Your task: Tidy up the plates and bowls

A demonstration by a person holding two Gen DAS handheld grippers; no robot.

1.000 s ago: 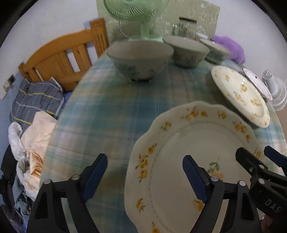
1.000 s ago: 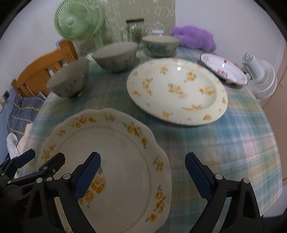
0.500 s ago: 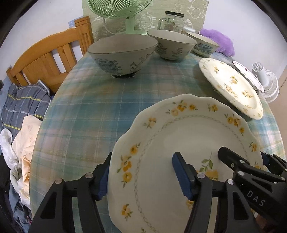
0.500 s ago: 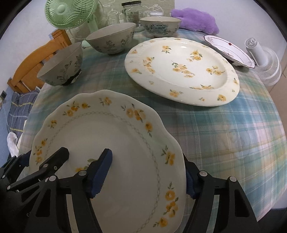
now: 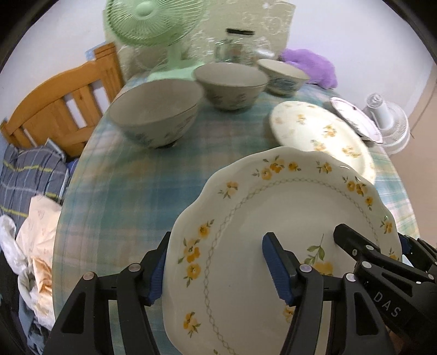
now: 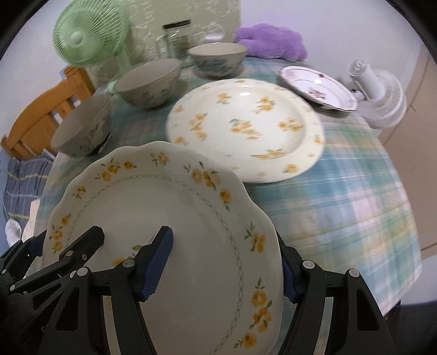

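A scalloped plate with yellow flowers (image 5: 295, 218) (image 6: 174, 218) is held up off the table, tilted. My left gripper (image 5: 218, 265) is shut on its left rim. My right gripper (image 6: 224, 262) is shut on its right rim. A larger round flowered plate (image 6: 245, 128) (image 5: 319, 131) lies on the checked tablecloth beyond it. A small white plate with a red pattern (image 6: 316, 87) sits at the far right. Three bowls stand in a row at the back: near (image 5: 155, 117), middle (image 5: 230, 84) and far (image 5: 282, 76).
A green fan (image 5: 153, 21) and a glass jar (image 5: 237, 46) stand at the back of the round table (image 6: 341, 196). A purple plush (image 6: 270, 41) lies at the far edge. A white fan (image 6: 379, 95) stands off the right side. A wooden chair (image 5: 60, 109) with clothes is left.
Both grippers closed onto the scalloped plate's opposite rims, then raised it off the table, tilting it.
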